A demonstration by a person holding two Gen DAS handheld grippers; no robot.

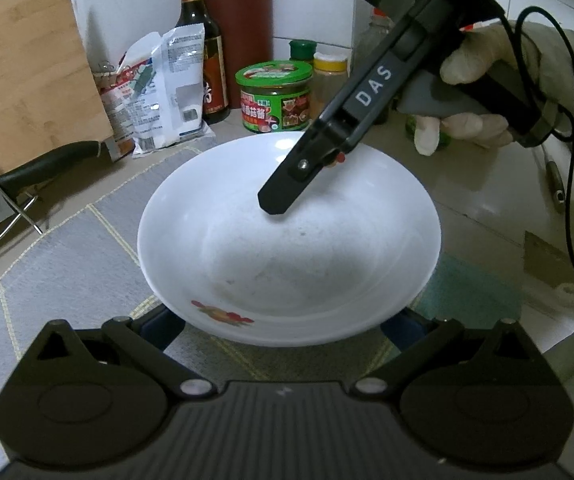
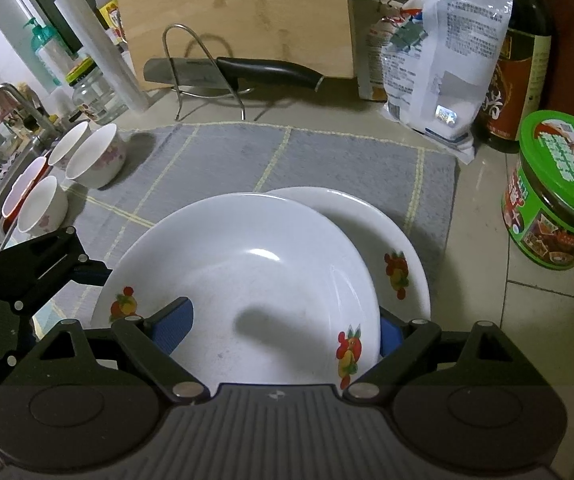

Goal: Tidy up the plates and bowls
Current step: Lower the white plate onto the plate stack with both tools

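Note:
A white plate with fruit prints (image 1: 287, 240) (image 2: 243, 280) hangs over the grey mat. My right gripper (image 2: 283, 332) is shut on its rim: one blue pad (image 2: 173, 330) lies inside the plate, the other under its edge. In the left wrist view the right gripper's finger (image 1: 287, 192) reaches into the plate. My left gripper (image 1: 283, 324) is open below the plate's near edge, and its body (image 2: 35, 264) shows left of the plate. A second fruit-print plate (image 2: 387, 236) lies under the held one. Several small white bowls (image 2: 95, 156) stand at the mat's left edge.
Grey mat (image 2: 247, 156) on a tiled counter. A knife (image 2: 247, 70) on a wire rack, a wooden cutting board (image 2: 231, 12), a white packet (image 2: 443, 60), a sauce bottle (image 2: 519, 60) and a green-lidded jar (image 2: 559, 192) stand behind. The sink (image 2: 3, 184) is at left.

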